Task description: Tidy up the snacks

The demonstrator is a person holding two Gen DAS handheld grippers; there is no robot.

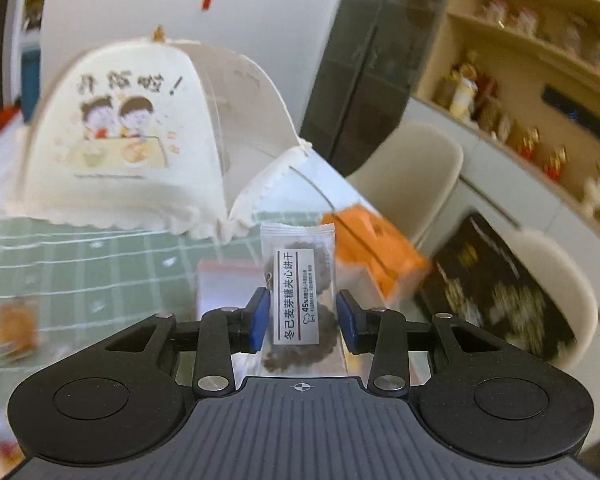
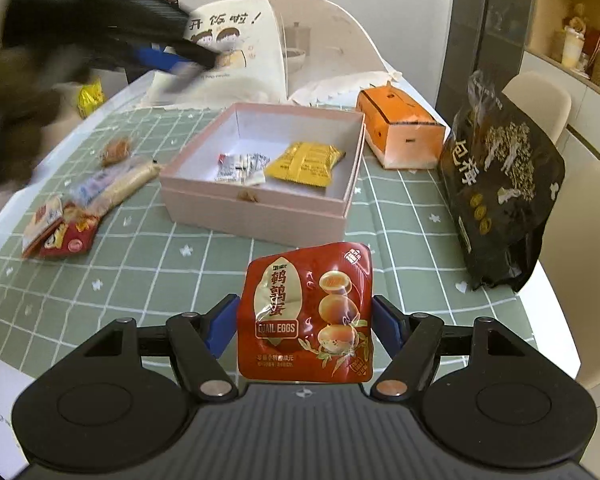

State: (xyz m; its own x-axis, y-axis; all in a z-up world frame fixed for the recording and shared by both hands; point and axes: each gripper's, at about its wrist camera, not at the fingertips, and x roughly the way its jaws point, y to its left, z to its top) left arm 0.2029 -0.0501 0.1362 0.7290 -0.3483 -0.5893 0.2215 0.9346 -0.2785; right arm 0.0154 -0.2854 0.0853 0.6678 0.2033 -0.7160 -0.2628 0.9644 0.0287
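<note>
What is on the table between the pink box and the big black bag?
Nothing but bare green checked tablecloth lies between the pink box and the black bag, seen from the right wrist. The orange box sits further back.

mesh food cover (image 1: 112, 140), chairs (image 1: 416, 168), wall shelves (image 1: 540, 60)

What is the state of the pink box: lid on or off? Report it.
Off. The pink box stands open-topped on the table; its white inside shows, holding a yellow packet and a small clear packet. No lid is visible.
</note>
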